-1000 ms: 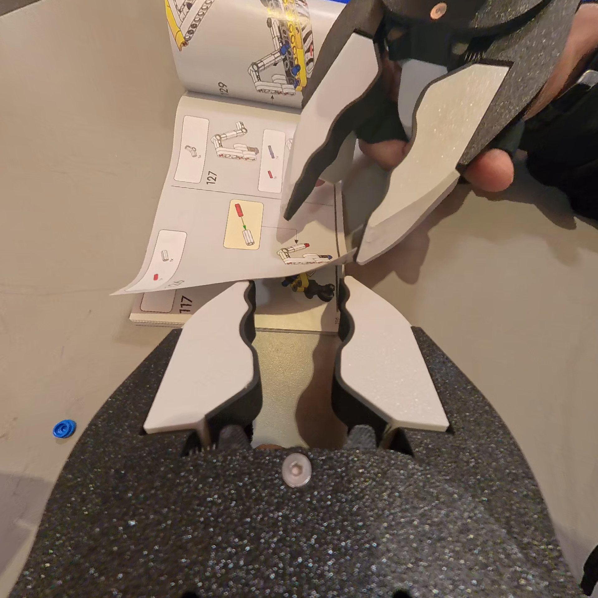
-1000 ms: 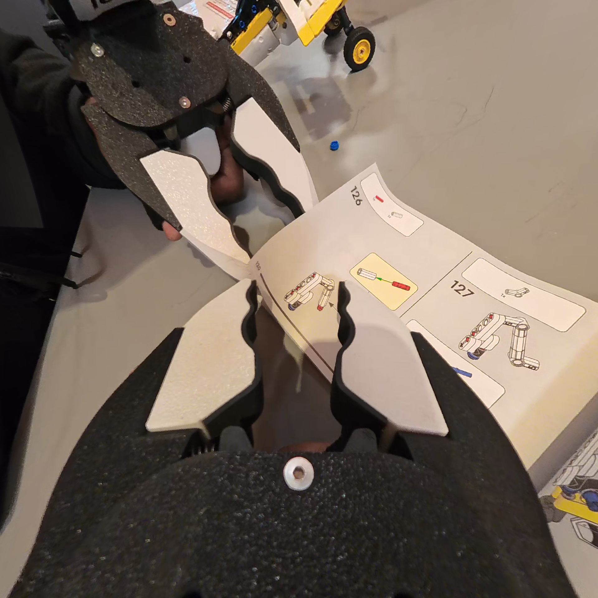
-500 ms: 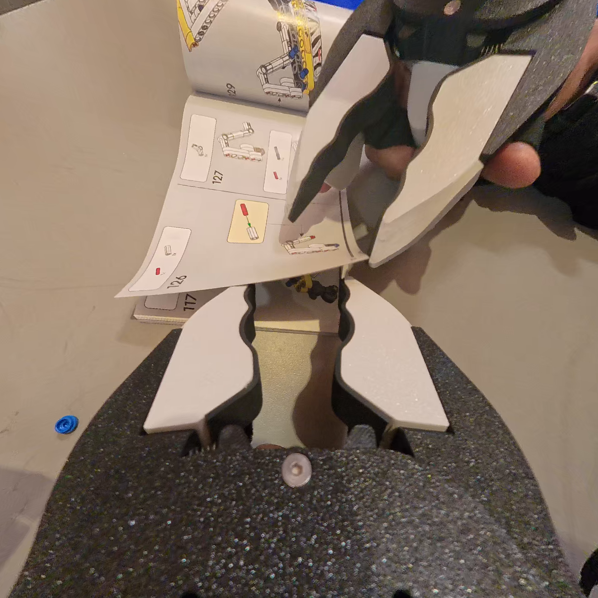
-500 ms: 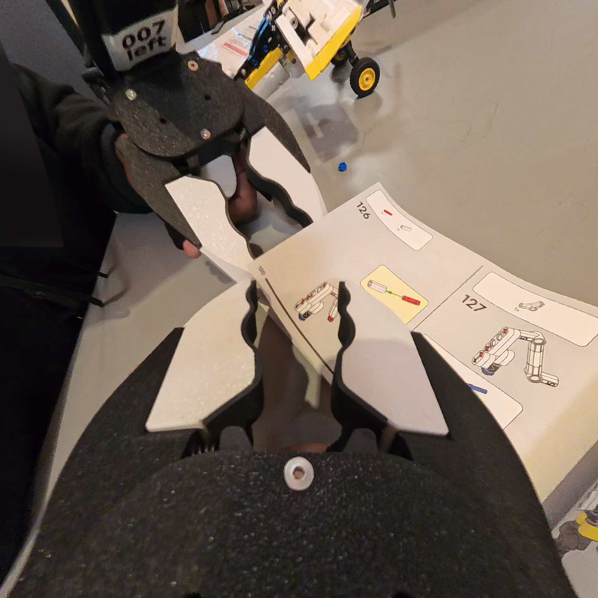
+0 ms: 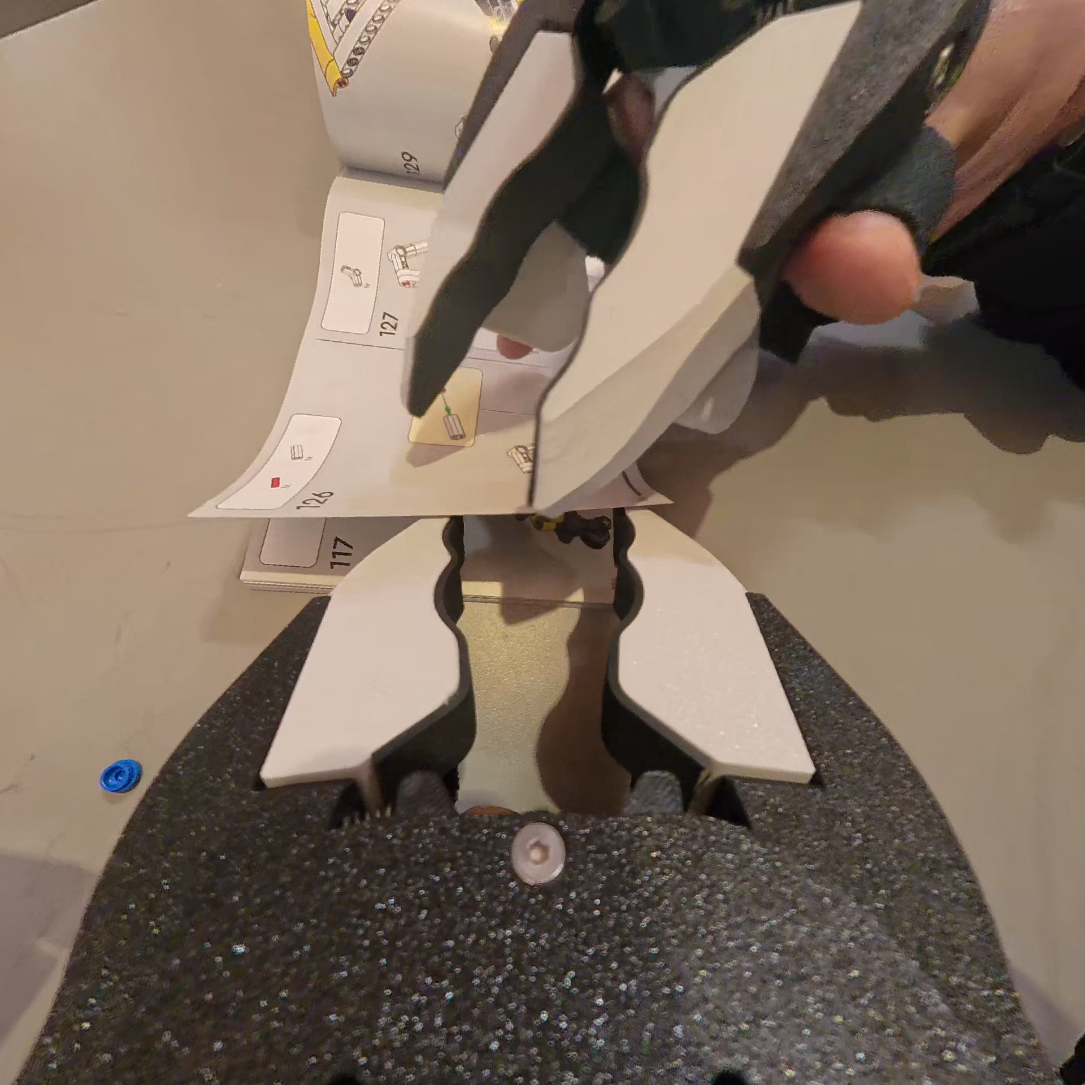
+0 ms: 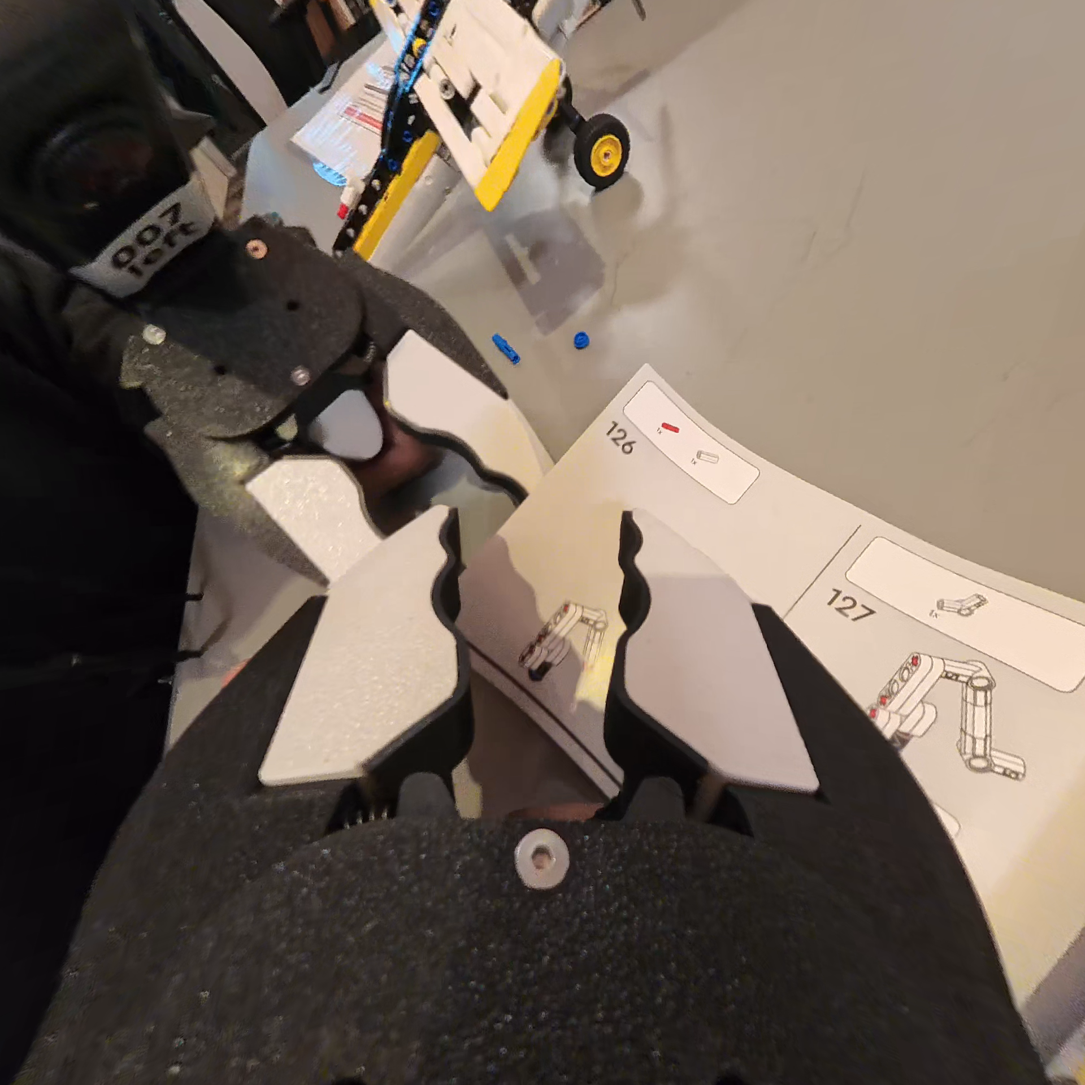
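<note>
An open instruction booklet (image 5: 293, 563) lies on the pale table (image 5: 117, 293). One page (image 5: 352, 423) is lifted and curls up over it. My left gripper (image 5: 537, 522) is open and empty. Its fingertips sit just under the near edge of the lifted page, above the booklet's lower pages. My right gripper (image 6: 537, 516) is open, with the page's corner (image 6: 558, 558) lying between its spread fingers. No pad presses on the page. In the left wrist view the right gripper (image 5: 478, 452) hangs over the page. In the right wrist view the left gripper's fingers (image 6: 464, 405) reach under the page.
A white and yellow toy vehicle (image 6: 487, 100) with a black and yellow wheel stands at the back. A small blue round piece (image 6: 581, 339) and a blue pin (image 6: 506, 349) lie on the table (image 6: 880, 235) beyond the page. The round piece also shows in the left wrist view (image 5: 120, 776). Both grippers' tips are close together, under 4 cm apart. The small blue round piece (image 6: 581, 339) lies around 11 centimetres away from my left fingertips. Seen from the left wrist view (image 5: 120, 778) as well.
My right gripper has moved closer over the lifted page toward my left gripper, and its jaws have spread a little. The page's free edge has come nearer my left fingertips. The left gripper has stayed still.
</note>
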The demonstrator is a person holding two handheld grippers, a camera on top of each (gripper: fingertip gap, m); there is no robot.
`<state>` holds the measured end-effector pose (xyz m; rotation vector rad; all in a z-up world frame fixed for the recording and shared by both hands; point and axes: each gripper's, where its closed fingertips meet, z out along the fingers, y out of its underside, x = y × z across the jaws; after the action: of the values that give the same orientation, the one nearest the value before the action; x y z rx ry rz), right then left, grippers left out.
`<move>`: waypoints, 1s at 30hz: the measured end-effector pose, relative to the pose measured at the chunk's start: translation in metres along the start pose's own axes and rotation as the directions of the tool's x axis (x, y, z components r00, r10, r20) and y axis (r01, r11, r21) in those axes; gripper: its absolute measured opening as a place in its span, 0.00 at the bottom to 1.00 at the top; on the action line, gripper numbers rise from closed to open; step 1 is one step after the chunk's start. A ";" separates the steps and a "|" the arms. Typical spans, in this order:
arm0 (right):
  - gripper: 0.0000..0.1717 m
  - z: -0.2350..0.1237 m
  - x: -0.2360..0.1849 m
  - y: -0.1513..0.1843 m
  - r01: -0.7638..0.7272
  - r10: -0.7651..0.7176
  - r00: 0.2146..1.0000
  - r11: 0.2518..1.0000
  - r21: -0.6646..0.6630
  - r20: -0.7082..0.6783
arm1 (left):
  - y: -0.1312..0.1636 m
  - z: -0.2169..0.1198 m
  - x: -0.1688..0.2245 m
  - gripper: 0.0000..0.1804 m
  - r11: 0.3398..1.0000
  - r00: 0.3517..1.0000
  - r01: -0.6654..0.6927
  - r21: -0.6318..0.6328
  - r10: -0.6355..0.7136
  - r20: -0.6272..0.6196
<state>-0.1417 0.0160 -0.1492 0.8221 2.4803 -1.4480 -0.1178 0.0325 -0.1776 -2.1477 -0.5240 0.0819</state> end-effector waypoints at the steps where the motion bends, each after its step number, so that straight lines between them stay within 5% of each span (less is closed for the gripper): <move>1: 0.31 0.003 0.001 -0.001 -0.007 0.007 1.000 1.000 -0.009 -0.009 | 0.000 0.000 0.000 0.28 1.000 1.000 -0.001 0.001 0.001 0.000; 10: 0.29 0.009 0.020 0.011 -0.021 0.013 0.993 0.997 -0.072 -0.113 | 0.000 -0.001 0.002 0.28 1.000 1.000 -0.009 0.007 0.009 -0.005; 30: 0.28 -0.001 0.010 0.014 -0.063 0.063 0.998 0.998 -0.003 0.001 | 0.000 -0.001 0.001 0.28 1.000 1.000 0.010 0.005 -0.010 -0.004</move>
<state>-0.1420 0.0259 -0.1633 0.8909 2.4318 -1.4232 -0.1169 0.0323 -0.1768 -2.1401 -0.5316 0.0734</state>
